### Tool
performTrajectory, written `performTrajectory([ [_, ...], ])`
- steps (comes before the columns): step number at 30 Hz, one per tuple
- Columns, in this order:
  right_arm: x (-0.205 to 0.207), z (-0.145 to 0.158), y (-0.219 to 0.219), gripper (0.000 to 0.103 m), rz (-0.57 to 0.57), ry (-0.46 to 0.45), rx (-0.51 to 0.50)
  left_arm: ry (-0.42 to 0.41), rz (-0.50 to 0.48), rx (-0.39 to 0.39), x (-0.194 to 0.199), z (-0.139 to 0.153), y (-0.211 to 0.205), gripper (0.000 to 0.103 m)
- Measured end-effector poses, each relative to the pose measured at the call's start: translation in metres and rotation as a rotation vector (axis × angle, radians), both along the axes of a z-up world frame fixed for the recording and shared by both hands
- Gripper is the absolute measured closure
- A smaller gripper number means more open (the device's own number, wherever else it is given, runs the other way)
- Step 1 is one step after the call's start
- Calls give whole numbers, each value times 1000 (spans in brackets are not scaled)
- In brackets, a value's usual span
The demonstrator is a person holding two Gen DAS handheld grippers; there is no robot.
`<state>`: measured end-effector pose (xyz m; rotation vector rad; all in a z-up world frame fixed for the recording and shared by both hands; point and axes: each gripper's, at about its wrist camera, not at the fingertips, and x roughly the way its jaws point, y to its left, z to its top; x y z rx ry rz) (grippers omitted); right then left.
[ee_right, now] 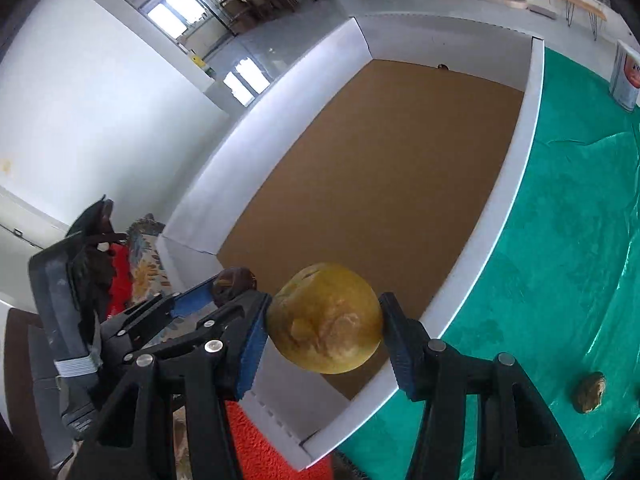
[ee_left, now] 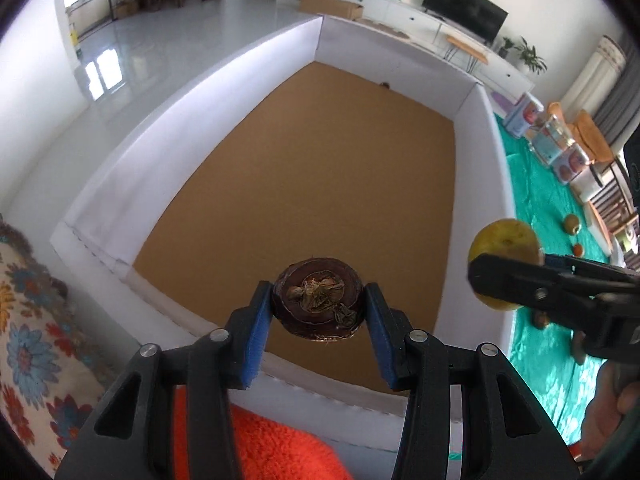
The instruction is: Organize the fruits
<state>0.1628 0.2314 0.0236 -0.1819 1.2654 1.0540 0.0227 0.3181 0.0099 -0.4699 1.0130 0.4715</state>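
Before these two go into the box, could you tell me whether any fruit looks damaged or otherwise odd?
The dark fruit in the left gripper looks withered, with a dried, shrivelled centre. The yellow fruit in the right gripper shows brownish blotches.

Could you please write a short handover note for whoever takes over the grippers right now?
Left gripper: shut on a dark brown fruit, over the near end of the white-walled box.
Right gripper: shut on a yellow fruit, above the same end.
Done: one small fruit already lies at the box's far wall.
Left: set both held fruits down in the box, then fetch the loose fruits on the green cloth.
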Motion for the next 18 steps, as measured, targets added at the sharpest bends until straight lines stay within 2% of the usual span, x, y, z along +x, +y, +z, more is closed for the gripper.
performTrajectory([
  [2, -1, -12, 10, 49, 3, -13, -48, 11, 2, -1, 3, -5, 2, 56],
  [5, -6, -16, 11, 47, 11, -55, -64, 21, -4, 30, 6, -7, -3, 55],
  [7, -6, -12, 10, 38, 8, -73, -49, 23, -5, 30, 6, -6, -3, 52],
  [10, 1, 5, -7, 34, -11, -103, 6, 13, 1, 54, 6, 0, -5, 44],
  [14, 5, 35, -56, 34, -64, -189, 97, -56, -17, 92, 6, 16, -27, 35],
  [16, 4, 42, -100, 30, -117, -251, 136, -103, -58, 119, 5, 25, -50, 21],
  [18, 2, 39, -149, 26, -188, -323, 147, -148, -117, 139, 7, 30, -81, 15],
])
